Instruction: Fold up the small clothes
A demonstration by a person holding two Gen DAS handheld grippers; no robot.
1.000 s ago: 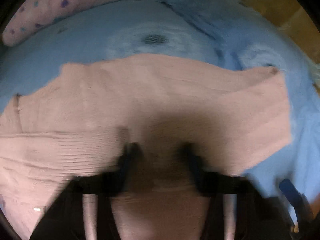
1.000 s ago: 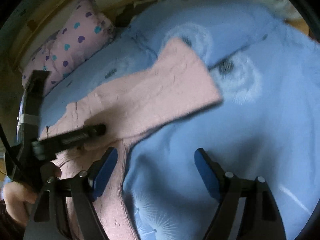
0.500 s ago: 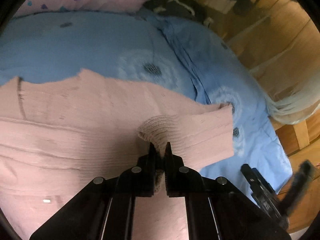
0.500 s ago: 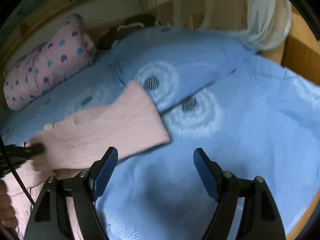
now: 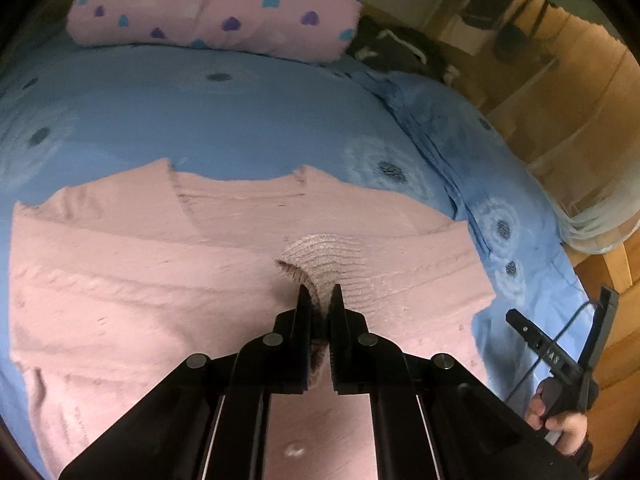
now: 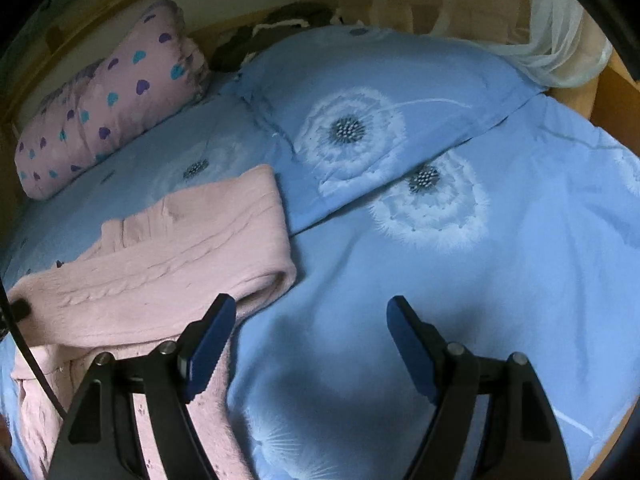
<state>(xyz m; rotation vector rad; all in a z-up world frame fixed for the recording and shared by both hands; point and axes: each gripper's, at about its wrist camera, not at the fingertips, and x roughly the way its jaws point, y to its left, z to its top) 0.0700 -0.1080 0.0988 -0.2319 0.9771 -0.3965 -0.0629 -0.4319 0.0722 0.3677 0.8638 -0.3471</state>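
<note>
A pink knit sweater point(image 5: 168, 264) lies spread on the blue bed cover point(image 5: 224, 120). My left gripper point(image 5: 320, 300) is shut on the ribbed cuff point(image 5: 324, 256) of its sleeve and holds it over the sweater's body. In the right wrist view the sweater point(image 6: 180, 256) lies at the left, with the sleeve folded over on itself. My right gripper point(image 6: 308, 328) is open and empty above the bed cover point(image 6: 480, 280), its left finger point(image 6: 208, 344) beside the sweater's edge.
A pink pillow with hearts point(image 5: 216, 4) lies at the head of the bed, also in the right wrist view point(image 6: 108, 100). Dark clothes point(image 5: 400, 52) lie behind it. A wooden bed frame point(image 5: 560, 92) and a white curtain point(image 6: 560, 48) border the right side.
My left gripper has shut on the sleeve cuff, lifted it and carried it over the sweater, folding the sleeve. My right gripper has drawn back to the right, still open.
</note>
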